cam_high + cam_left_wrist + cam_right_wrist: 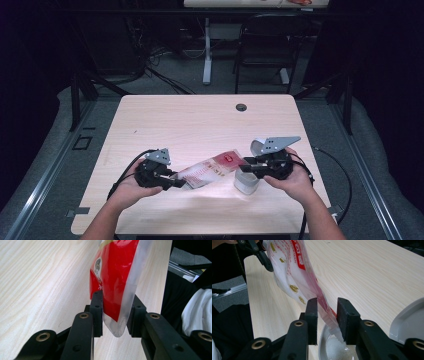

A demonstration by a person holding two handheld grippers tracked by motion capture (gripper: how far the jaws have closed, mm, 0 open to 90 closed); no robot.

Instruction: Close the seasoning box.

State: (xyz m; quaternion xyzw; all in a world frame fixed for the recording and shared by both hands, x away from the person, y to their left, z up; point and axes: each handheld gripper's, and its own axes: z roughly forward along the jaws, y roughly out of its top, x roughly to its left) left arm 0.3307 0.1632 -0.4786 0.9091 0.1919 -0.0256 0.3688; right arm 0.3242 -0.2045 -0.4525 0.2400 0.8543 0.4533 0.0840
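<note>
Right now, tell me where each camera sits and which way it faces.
High view: above the person's side, looking forward and down on the table; both forearms, left gripper and right gripper show.
Left gripper view: rides that gripper, looking along its jaws at the red and clear bag between them.
Right gripper view: rides that gripper, looking along its jaws at the bag's open end above a bowl of white grains.
All three share the bag and tabletop.

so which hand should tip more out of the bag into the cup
Probably the left. The left gripper holds the bag by its far end and could lift it, while the right gripper steadies the mouth over the cup.
</note>
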